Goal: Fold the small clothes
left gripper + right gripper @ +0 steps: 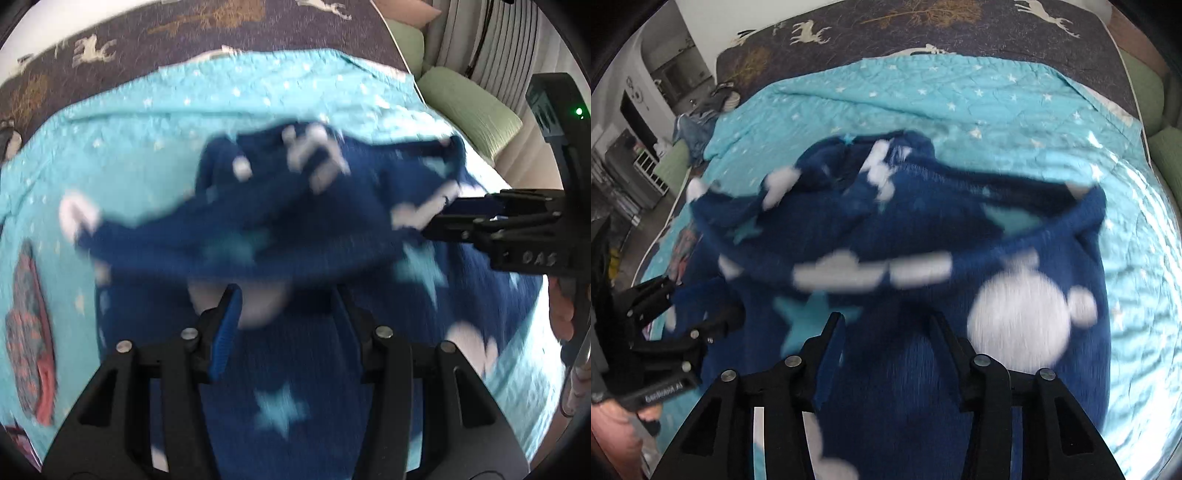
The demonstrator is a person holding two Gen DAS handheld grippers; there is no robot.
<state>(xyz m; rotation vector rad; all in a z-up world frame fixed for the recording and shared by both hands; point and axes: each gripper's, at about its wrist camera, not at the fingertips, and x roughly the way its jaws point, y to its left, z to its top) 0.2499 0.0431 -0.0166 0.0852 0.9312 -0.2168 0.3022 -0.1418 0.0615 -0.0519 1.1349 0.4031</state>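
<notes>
A small dark blue knit garment [280, 221] with white shapes and light blue stars hangs bunched over a turquoise star quilt [155, 122]; it is blurred by motion. It fills the middle of the right wrist view [886, 236] too. My left gripper [284, 295] has cloth draped between its fingers; the tips are hidden under the fabric. My right gripper [886, 321] likewise has the garment between its fingers. The right gripper also shows from the side in the left wrist view [454, 206], closed on the garment's edge. The left gripper shows at the lower left of the right wrist view [713, 314], gripping the cloth.
The quilt [997, 103] lies on a dark blanket with deer figures [923, 22]. Green cushions [469, 107] sit at the right. A patterned cloth [33, 343] lies at the quilt's left edge. Clothes and furniture [694, 125] stand at the far left.
</notes>
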